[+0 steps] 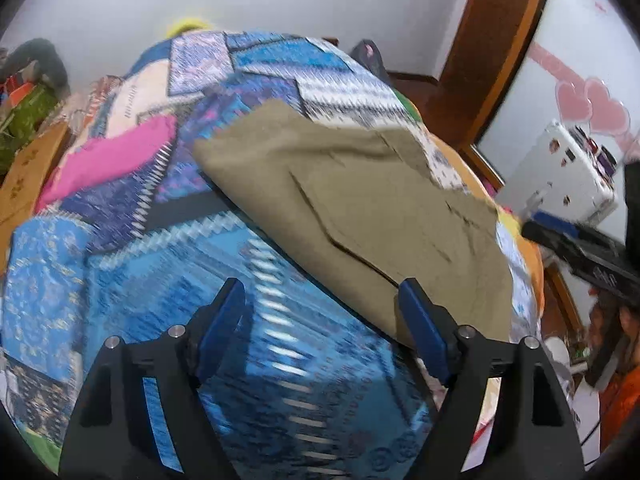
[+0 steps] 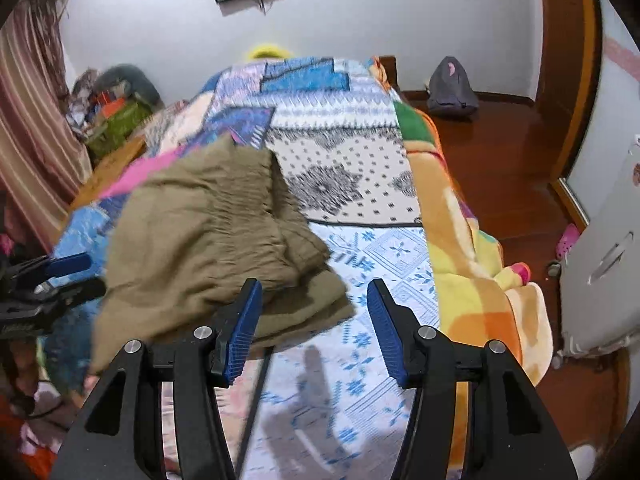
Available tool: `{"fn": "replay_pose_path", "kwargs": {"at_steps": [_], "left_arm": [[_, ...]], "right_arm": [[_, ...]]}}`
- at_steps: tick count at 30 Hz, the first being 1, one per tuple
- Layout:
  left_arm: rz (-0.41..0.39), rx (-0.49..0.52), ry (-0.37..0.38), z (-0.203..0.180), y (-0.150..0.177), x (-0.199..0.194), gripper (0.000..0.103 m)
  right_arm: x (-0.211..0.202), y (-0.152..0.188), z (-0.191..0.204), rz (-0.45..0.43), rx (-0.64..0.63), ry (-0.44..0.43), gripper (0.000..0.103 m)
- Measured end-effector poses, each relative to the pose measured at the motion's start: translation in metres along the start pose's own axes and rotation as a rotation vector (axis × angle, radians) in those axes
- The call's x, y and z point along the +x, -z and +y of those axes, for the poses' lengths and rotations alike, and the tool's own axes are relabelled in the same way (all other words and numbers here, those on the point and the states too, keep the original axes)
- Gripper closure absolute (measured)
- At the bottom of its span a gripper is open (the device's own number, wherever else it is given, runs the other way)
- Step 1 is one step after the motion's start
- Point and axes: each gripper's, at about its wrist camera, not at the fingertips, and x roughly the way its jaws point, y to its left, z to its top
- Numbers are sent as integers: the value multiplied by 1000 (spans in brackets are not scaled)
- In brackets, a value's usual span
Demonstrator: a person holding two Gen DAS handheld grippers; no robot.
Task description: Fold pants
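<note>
The olive-khaki pants (image 1: 360, 208) lie folded in a pile on the patterned blue bedspread (image 1: 192, 264). In the right wrist view the pants (image 2: 208, 240) sit left of centre, with the elastic waistband showing. My left gripper (image 1: 322, 292) is open and empty, just above the bed, with its right finger at the pants' near edge. My right gripper (image 2: 314, 292) is open and empty, with its left finger over the pants' near right corner. The left gripper also shows at the left edge of the right wrist view (image 2: 52, 276); the right gripper shows at the right of the left wrist view (image 1: 580, 244).
A pink cloth (image 1: 116, 160) lies on the bed to the left. An orange blanket (image 2: 472, 240) hangs off the bed's right side. A grey bag (image 2: 452, 88) sits on the wooden floor (image 2: 500, 152). A white cabinet (image 2: 604, 272) stands at right. Clutter (image 2: 112, 112) is piled at the far left.
</note>
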Motion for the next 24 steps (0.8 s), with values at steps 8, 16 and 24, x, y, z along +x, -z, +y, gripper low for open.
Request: {"fn": "replay_pose_path", "kwargs": {"at_steps": [8, 16, 24], "left_arm": [[-36, -29, -70, 62, -52, 7, 24], [55, -66, -60, 102, -91, 77, 34], [149, -70, -24, 119, -99, 141, 58]], "right_arm": [[8, 7, 33, -2, 68, -82, 41], [40, 10, 43, 74, 128, -83, 41], [56, 17, 37, 105, 124, -105, 41]]}}
